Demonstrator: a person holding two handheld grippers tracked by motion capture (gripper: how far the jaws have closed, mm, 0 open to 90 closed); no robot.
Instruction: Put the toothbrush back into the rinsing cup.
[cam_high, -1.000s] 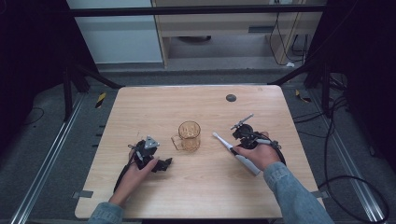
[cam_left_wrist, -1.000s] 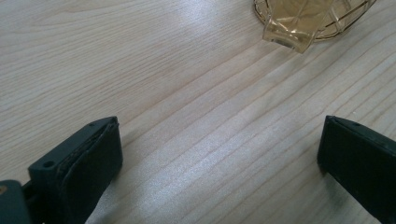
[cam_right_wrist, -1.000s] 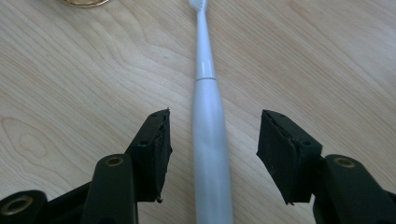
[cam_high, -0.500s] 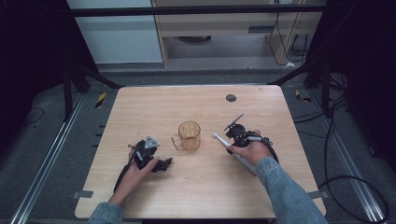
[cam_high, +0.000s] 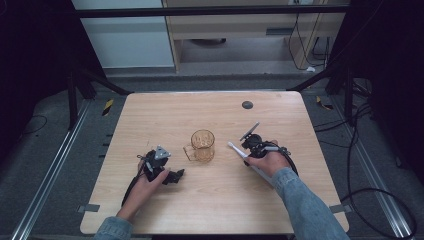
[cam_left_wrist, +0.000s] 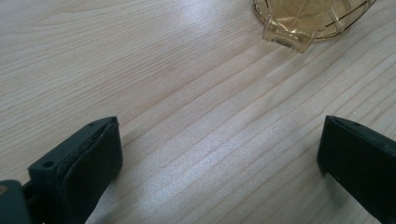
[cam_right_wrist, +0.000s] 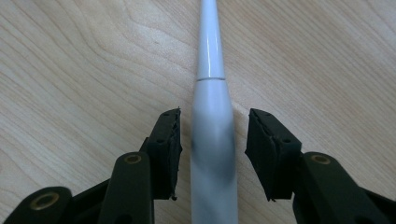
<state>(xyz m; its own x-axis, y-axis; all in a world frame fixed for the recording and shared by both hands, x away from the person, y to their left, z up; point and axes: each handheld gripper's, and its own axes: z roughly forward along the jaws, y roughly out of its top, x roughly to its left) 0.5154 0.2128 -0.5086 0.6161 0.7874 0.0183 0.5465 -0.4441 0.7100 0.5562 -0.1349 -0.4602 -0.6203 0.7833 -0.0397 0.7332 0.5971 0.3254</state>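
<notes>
Plain wooden table (cam_high: 210, 200), dim room around it. A white toothbrush-like wand (cam_right_wrist: 212, 140) lies right of the amber glass mug (cam_high: 202, 145), between the right gripper (cam_right_wrist: 212, 151)'s jaws, which aren't touching it yet. Looks light, stiff, slick plastic, so I'd grab the thick handle. Left gripper (cam_left_wrist: 219, 163) sits wide open, empty.

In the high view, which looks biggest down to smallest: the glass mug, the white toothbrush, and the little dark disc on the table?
1. White toothbrush, longest, though partly under the hand.
2. Glass mug.
3. Dark disc, plainly smallest; it lies farther from the camera.
</notes>
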